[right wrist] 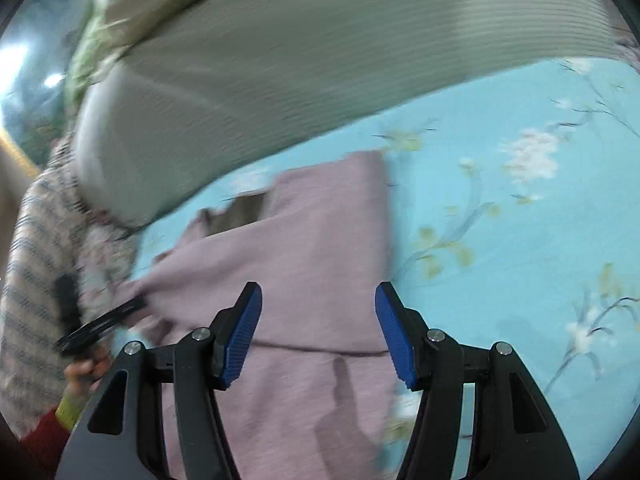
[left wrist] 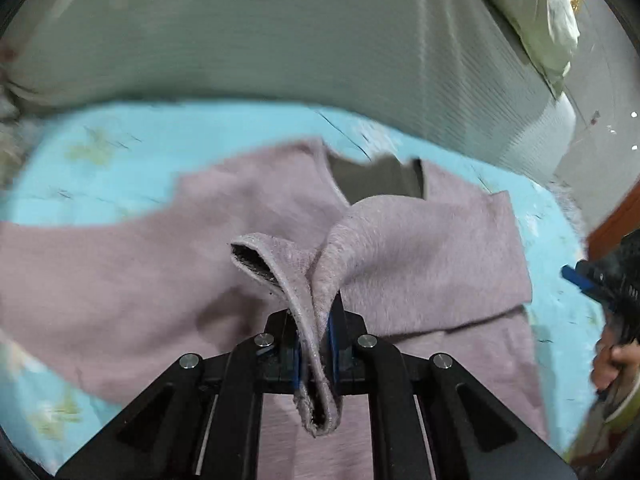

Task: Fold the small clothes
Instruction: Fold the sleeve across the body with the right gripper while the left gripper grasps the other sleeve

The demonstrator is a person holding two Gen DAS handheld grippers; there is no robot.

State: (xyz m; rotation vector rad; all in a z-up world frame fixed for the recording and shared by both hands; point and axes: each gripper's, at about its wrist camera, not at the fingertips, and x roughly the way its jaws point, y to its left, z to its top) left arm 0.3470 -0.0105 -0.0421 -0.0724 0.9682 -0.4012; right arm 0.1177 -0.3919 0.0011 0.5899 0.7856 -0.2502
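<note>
A small mauve knit sweater (left wrist: pixel 420 248) lies on a light blue flowered sheet (left wrist: pixel 100 168). My left gripper (left wrist: pixel 316 320) is shut on the cuff of a sleeve (left wrist: pixel 280 264), which is lifted and drawn across the body of the sweater. The dark inside of the neck opening (left wrist: pixel 376 180) shows at the far side. In the right wrist view the sweater (right wrist: pixel 312 240) lies under and ahead of my right gripper (right wrist: pixel 318 312), which is open and empty above it. The left gripper (right wrist: pixel 100 324) shows at the left edge of the right wrist view.
A grey ribbed cushion or pillow (left wrist: pixel 280 28) lies along the far side of the sheet, also in the right wrist view (right wrist: pixel 280 60). The flowered sheet (right wrist: pixel 520 200) spreads to the right of the sweater. The person's striped sleeve (right wrist: pixel 36 280) is at the left.
</note>
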